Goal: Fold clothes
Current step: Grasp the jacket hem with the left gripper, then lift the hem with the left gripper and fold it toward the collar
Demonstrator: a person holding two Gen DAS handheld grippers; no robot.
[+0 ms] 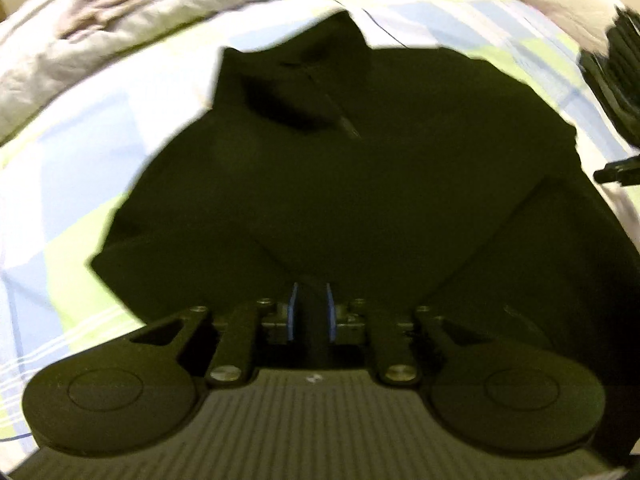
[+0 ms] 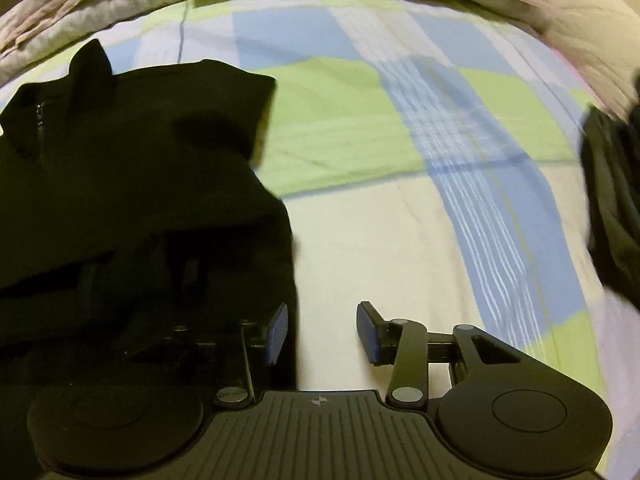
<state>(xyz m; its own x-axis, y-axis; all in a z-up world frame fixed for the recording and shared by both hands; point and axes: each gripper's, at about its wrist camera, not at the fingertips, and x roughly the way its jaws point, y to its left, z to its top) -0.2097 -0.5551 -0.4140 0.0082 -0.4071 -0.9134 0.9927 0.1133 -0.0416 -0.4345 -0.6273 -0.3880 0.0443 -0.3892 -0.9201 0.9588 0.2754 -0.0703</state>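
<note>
A black zip-up jacket [image 1: 340, 180] lies spread on the bed, collar and zipper at the far end. My left gripper [image 1: 312, 308] is at its near hem, blue pads close together with a fold of the black fabric pinched between them. In the right wrist view the jacket [image 2: 140, 180] fills the left side. My right gripper [image 2: 324, 334] stands open just beside the jacket's right edge. Its left pad [image 2: 278, 334] is against the fabric edge, and only bare sheet shows between the pads.
The bed has a sheet [image 2: 400, 220] checked in blue, green and white. A crumpled pale duvet [image 1: 140, 12] runs along the far side. A dark pile of cloth [image 2: 612, 200] lies at the right edge.
</note>
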